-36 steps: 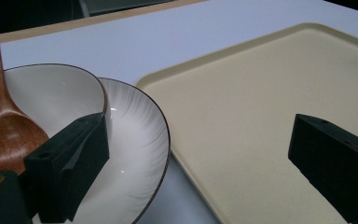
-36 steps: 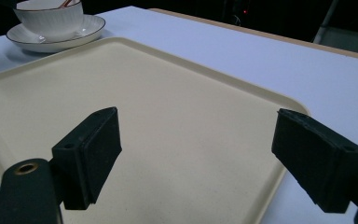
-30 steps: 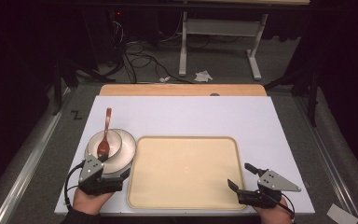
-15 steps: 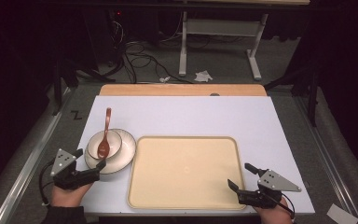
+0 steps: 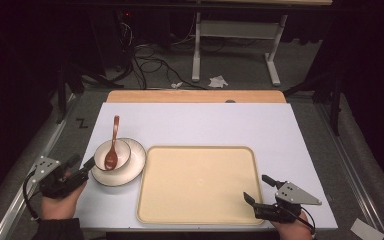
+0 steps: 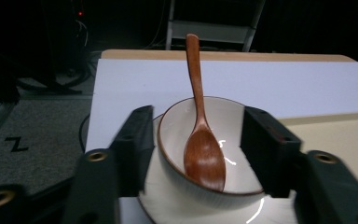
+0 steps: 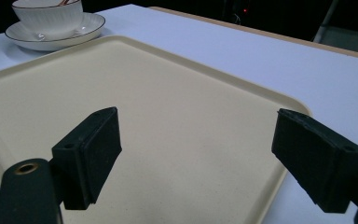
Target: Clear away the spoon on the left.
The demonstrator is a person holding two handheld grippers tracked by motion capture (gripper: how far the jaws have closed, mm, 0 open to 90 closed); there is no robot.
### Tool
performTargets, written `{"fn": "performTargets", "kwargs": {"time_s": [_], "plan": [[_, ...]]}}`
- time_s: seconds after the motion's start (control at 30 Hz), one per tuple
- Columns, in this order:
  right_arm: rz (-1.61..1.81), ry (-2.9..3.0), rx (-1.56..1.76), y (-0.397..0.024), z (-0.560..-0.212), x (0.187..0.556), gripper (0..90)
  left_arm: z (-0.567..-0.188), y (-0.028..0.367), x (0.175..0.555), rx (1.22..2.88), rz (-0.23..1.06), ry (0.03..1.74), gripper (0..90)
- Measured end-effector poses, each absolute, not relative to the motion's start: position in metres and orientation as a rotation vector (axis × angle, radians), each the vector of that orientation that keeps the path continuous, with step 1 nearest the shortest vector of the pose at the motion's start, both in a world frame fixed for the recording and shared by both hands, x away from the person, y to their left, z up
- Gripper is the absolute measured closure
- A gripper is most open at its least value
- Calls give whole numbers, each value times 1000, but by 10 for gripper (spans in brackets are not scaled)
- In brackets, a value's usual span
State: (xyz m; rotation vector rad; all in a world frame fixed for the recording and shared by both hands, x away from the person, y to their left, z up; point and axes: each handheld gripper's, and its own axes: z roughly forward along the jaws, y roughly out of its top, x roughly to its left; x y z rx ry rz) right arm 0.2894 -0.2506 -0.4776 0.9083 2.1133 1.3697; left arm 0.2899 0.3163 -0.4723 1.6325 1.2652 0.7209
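Item, nearest: left gripper, jaws just closing about the white bowl; we cannot tell whether the pads touch its wall. Bowl sits on a saucer at the counter's left, wooden spoon inside. Step, we judge: taking hold; next calls for firm closure, level lift. Right gripper open over the tray. High view adds floor cables beyond.

The right gripper hovers open-jawed over the beige tray, bowl beyond.
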Motion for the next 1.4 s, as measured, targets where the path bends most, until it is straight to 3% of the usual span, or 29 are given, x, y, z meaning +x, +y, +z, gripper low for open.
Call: {"fn": "performTargets", "kwargs": {"time_s": [0.13, 0.17, 0.2, 0.27, 0.5, 0.9, 1.4], "plan": [[1370, 2114, 908, -251, -478, 289, 169, -473, 329, 289, 1604, 733, 1299, 752], [1370, 2114, 908, -251, -478, 289, 169, -474, 333, 288, 1592, 736, 1310, 752], [1368, 2113, 908, -250, -478, 289, 169, -474, 340, 287, 1568, 741, 1328, 841], [1364, 2114, 908, -250, -478, 289, 169, -472, 345, 286, 1540, 749, 1326, 898], [1356, 2117, 914, -248, -478, 290, 169, -457, 337, 295, 1499, 739, 1353, 900], [1366, 2118, 901, -250, -478, 289, 169, -440, 306, 372, 1624, 807, 1457, 900], [1367, 2126, 905, -249, -479, 290, 169, -453, 305, 437, 1730, 705, 1653, 900]]}}
